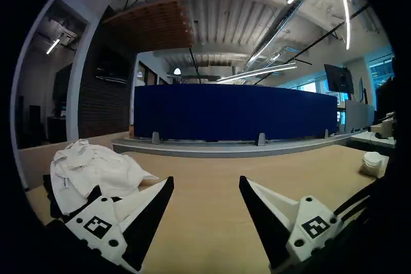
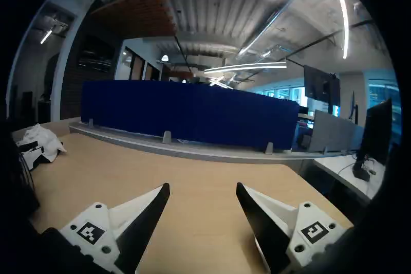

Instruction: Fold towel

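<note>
A crumpled white towel (image 1: 95, 171) lies in a heap on the wooden table (image 1: 216, 181), at the left of the left gripper view and just beyond my left finger. My left gripper (image 1: 206, 186) is open over bare wood with nothing between its fingers. In the right gripper view the same towel (image 2: 41, 143) appears small at the far left edge, well away. My right gripper (image 2: 202, 193) is open too, low above the table (image 2: 169, 176), holding nothing.
A long blue divider panel (image 1: 231, 112) on a grey rail closes off the table's far side. A small white object (image 1: 372, 163) sits at the table's right end. Desks with monitors (image 2: 375, 135) stand beyond the right edge.
</note>
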Demonstrator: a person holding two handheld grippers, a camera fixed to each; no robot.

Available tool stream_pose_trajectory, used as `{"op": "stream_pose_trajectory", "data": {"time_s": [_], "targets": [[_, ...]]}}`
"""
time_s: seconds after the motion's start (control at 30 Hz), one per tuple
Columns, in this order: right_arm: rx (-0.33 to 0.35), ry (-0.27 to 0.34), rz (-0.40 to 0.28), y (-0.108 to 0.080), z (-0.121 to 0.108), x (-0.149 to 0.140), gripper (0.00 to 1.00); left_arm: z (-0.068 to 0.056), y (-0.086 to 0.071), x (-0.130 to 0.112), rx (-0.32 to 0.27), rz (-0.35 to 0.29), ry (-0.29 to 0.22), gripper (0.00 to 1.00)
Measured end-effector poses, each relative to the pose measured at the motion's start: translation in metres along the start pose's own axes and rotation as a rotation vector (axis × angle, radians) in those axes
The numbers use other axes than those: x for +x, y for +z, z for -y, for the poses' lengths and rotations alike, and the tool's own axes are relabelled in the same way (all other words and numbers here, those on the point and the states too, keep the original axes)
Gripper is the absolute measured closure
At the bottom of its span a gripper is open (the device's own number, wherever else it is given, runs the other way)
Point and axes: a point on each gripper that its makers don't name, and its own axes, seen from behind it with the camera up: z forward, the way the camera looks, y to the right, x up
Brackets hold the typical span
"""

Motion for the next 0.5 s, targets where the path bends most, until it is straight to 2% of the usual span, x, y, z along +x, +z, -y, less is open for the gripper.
{"op": "stream_pose_trajectory", "data": {"time_s": [0.5], "targets": [[-0.006, -0.004, -0.002, 0.0011, -0.0077, -0.0039, 0.0, 0.0023, -0.0007, -0.0059, 0.004, 0.006, 0.019, 0.06]]}}
